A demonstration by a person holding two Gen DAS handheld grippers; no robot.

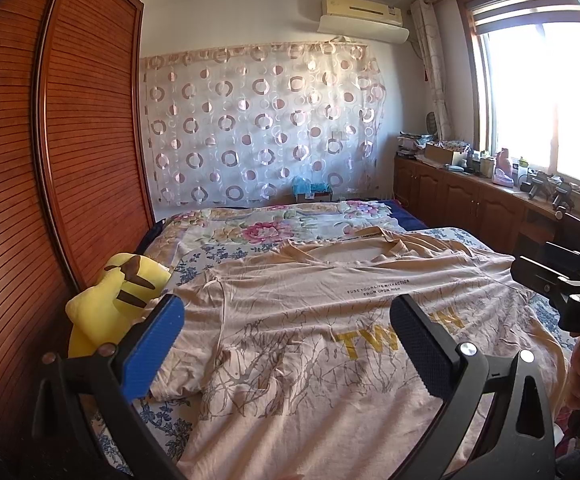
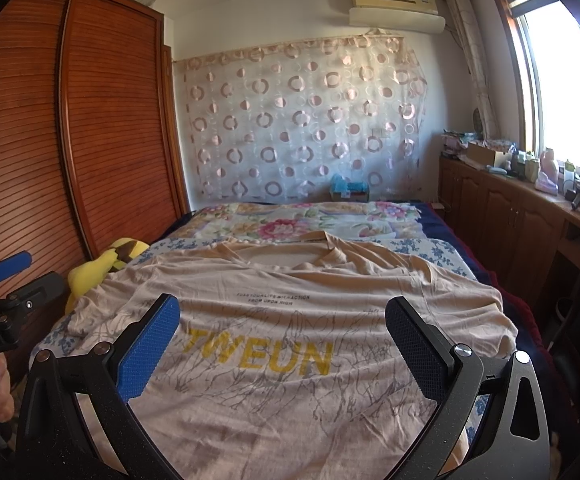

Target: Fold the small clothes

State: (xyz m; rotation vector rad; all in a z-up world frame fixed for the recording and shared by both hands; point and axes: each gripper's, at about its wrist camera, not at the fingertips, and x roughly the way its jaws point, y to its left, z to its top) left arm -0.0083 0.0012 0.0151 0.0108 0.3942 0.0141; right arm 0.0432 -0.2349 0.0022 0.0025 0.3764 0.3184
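Left wrist view: left gripper [image 1: 285,344] jaws apart, empty | right gripper [image 2: 281,344] likewise | beige T-shirt [image 2: 290,320] flat, sleeve rumpled lower left | advise pinching both shoulder corners evenly.

Blown-out daylight from right window [image 1: 562,92], perhaps glare; fisheye-bent edges.

bed [image 2: 442,250] | on it: T-shirt [image 2: 290,320], floral quilt [image 2: 290,220], yellow plush [image 1: 109,300]

Matt, seemingly cotton T-shirt [image 2: 290,340]
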